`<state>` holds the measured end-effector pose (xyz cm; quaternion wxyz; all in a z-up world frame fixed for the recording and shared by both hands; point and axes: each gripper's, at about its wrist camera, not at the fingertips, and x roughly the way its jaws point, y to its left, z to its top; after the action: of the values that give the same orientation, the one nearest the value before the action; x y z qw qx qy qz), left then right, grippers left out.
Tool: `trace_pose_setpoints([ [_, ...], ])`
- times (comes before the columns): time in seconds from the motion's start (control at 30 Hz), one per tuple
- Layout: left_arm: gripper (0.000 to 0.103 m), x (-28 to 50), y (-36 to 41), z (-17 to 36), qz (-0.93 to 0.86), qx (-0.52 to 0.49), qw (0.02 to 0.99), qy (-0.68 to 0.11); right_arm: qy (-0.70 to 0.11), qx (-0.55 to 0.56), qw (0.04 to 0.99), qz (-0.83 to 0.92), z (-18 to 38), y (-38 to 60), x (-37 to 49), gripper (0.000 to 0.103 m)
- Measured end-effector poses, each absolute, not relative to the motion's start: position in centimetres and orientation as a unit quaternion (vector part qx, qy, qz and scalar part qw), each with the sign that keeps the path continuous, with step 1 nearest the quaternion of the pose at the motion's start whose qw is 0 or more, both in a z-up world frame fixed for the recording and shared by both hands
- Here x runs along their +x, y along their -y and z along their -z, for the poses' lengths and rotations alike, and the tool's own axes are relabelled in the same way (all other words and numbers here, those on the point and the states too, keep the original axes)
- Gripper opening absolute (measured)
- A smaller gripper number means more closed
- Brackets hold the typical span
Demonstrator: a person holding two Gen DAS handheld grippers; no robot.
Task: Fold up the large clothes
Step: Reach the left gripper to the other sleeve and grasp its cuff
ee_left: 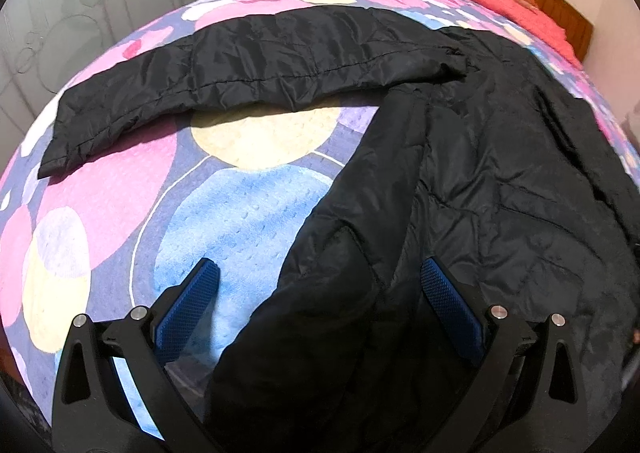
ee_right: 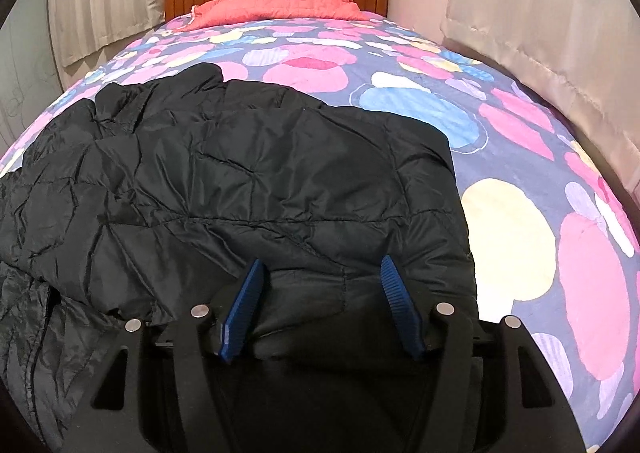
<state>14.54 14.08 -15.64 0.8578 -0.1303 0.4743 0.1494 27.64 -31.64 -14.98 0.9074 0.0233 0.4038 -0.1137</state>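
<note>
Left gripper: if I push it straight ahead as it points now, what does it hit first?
Most likely the black jacket: its fabric already lies between the open fingers of the left gripper. Depth is unclear, so it may skim over it.

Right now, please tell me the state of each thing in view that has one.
Black jacket: spread on the bed, not yet folded.
Sleeve: stretched out sideways, flat.
Left gripper: open, over the jacket hem.
Right gripper: open, above the jacket.
Pink pillow: lying at the headboard.
</note>
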Motion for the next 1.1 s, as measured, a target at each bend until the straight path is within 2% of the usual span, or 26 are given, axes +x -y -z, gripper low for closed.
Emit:
trace_pose_setpoints([
  [0.27, 0.101, 12.8, -21.1, 12.9, -0.182, -0.202, 0.873, -0.404, -0.401, 0.021, 0.909, 0.112, 15.0, 31.6, 27.4, 0.064],
  [0.5, 0.101, 13.0, -29.2, 15.0, -0.203, -0.310, 0.854, -0.366, -0.399, 0.018, 0.910, 0.113, 15.0, 31.5, 27.4, 0.064],
  [0.7, 0.101, 14.3, -32.8, 15.6, -0.191, -0.353, 0.855, -0.328, -0.399, 0.017, 0.910, 0.113, 15.0, 31.5, 27.4, 0.064],
  [0.77, 0.096, 13.8, -33.5, 15.4, -0.197, -0.376, 0.852, -0.306, -0.399, 0.017, 0.910, 0.113, 15.0, 31.5, 27.4, 0.064],
  [0.8, 0.085, 13.4, -33.7, 15.4, -0.214, -0.389, 0.846, -0.297, -0.399, 0.017, 0.910, 0.113, 15.0, 31.5, 27.4, 0.064],
  [0.83, 0.078, 13.2, -33.8, 15.5, -0.221, -0.396, 0.842, -0.292, -0.399, 0.017, 0.910, 0.113, 15.0, 31.5, 27.4, 0.064],
  [0.97, 0.076, 10.7, -33.8, 15.3, -0.216, -0.459, 0.825, -0.249, -0.399, 0.017, 0.910, 0.112, 15.0, 31.4, 27.4, 0.065],
  [1.1, 0.082, 9.5, -33.7, 15.4, -0.219, -0.487, 0.818, -0.214, -0.398, 0.016, 0.910, 0.113, 14.9, 31.4, 27.4, 0.066],
])
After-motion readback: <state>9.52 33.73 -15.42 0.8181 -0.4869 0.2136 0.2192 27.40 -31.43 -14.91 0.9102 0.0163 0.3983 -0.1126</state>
